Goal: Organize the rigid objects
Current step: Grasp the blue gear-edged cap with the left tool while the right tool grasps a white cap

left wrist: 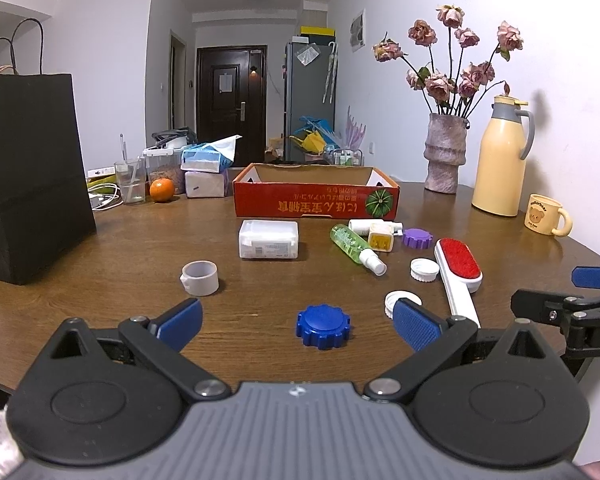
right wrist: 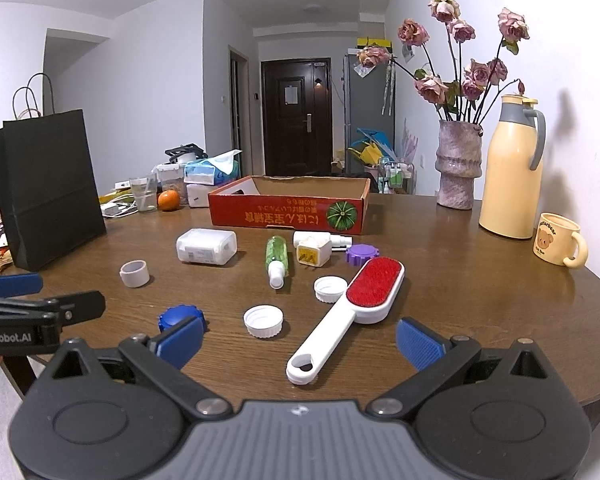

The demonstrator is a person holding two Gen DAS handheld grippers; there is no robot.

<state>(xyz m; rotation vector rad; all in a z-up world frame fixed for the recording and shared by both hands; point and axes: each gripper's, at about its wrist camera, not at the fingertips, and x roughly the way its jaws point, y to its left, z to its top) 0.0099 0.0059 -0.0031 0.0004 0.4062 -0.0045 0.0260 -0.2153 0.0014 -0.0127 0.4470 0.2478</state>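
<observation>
Loose items lie on the brown table before an open red cardboard box [left wrist: 316, 200] [right wrist: 288, 210]: a blue cap [left wrist: 323, 326] [right wrist: 180, 317], a white plastic case [left wrist: 268, 239] [right wrist: 206, 247], a tape roll [left wrist: 199, 278] [right wrist: 134, 273], a green spray bottle [left wrist: 356, 249] [right wrist: 277, 260], a yellow plug [left wrist: 381, 237] [right wrist: 313, 254], a purple cap [left wrist: 417, 237] [right wrist: 362, 254], two white caps [left wrist: 424, 270] [right wrist: 263, 321] and a red lint brush [left wrist: 458, 276] [right wrist: 352, 308]. My left gripper [left wrist: 296, 326] is open, the blue cap between its fingers. My right gripper [right wrist: 298, 344] is open over the brush handle.
A black paper bag [left wrist: 28, 200] [right wrist: 48, 188] stands at the left. A vase of dried roses [left wrist: 444, 152] [right wrist: 458, 164], a yellow thermos [left wrist: 500, 160] [right wrist: 512, 176] and a bear mug [left wrist: 546, 220] [right wrist: 558, 244] stand at the right. Tissue packs, a glass and an orange [left wrist: 162, 190] sit far left.
</observation>
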